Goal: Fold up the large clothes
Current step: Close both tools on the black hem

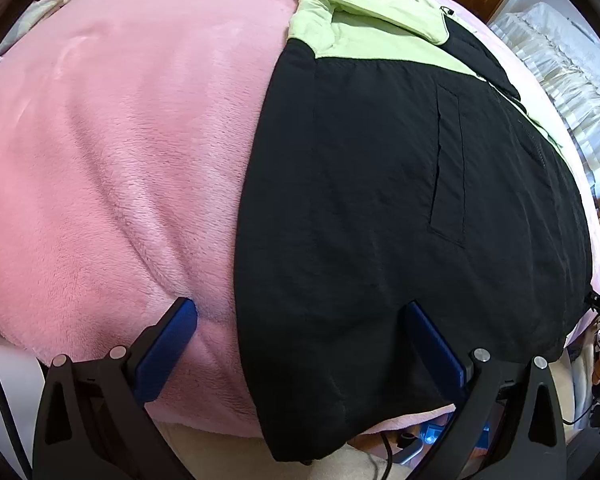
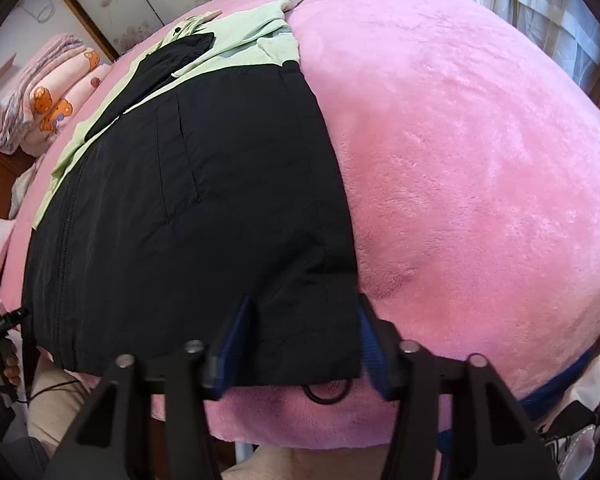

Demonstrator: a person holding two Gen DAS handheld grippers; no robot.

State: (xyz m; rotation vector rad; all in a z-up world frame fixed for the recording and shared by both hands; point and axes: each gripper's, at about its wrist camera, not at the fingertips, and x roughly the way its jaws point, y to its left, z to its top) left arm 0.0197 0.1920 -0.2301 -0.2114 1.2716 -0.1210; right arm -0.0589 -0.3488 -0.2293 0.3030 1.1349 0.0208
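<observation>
Jacket [image 1: 380, 200] lies flat on the bed [image 1: 100, 160], hem at 6 o'clock; left tool [image 1: 300, 316] gapes over one hem corner, right tool [image 2: 304, 320] straddles the other, partly closed, so both should pinch full thickness before lifting evenly.

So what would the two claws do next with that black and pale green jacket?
Probably the left claw closes on the black and pale green jacket: it stands wide open astride the hem's corner on the pink fleece blanket, while the right claw already brackets the opposite corner.
</observation>
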